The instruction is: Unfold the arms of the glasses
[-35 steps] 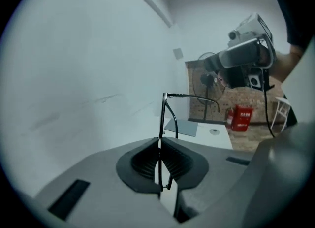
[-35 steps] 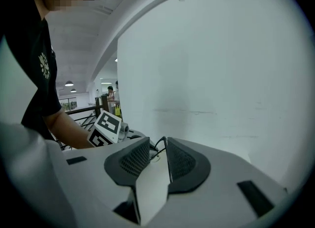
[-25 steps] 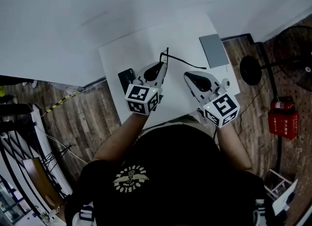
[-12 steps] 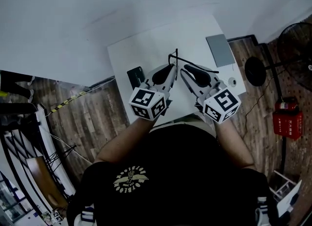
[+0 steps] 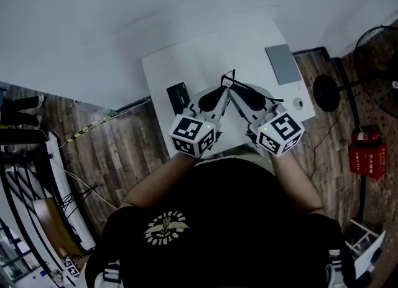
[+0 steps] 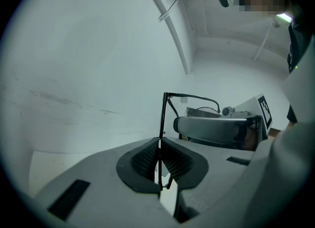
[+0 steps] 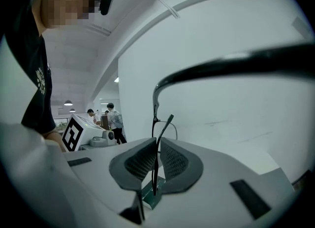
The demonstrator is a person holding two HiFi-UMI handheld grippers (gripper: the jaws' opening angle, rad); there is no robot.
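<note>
Thin black-framed glasses (image 5: pixel 231 79) are held up over the white table (image 5: pixel 186 63), between my two grippers. My left gripper (image 5: pixel 222 89) is shut on the frame; in the left gripper view a thin black rim (image 6: pixel 162 118) rises straight up from between its pads (image 6: pixel 145 160). My right gripper (image 5: pixel 234 90) is shut on a slim black part of the glasses (image 7: pixel 157 158), with one arm (image 7: pixel 236 63) curving across close to its camera. The right gripper (image 6: pixel 211 131) lies just beyond the frame in the left gripper view.
On the table, a grey flat pad (image 5: pixel 283 64) lies at the right edge. A small black case (image 5: pixel 178 96) lies left of the grippers, and a small white round thing (image 5: pixel 298 103) sits at the right corner. A fan (image 5: pixel 379 50) and a red extinguisher (image 5: pixel 365 150) stand on the floor to the right.
The right gripper has swung left to meet the left one and has shut on the glasses. Both grippers now sit tip to tip with the glasses between them.
</note>
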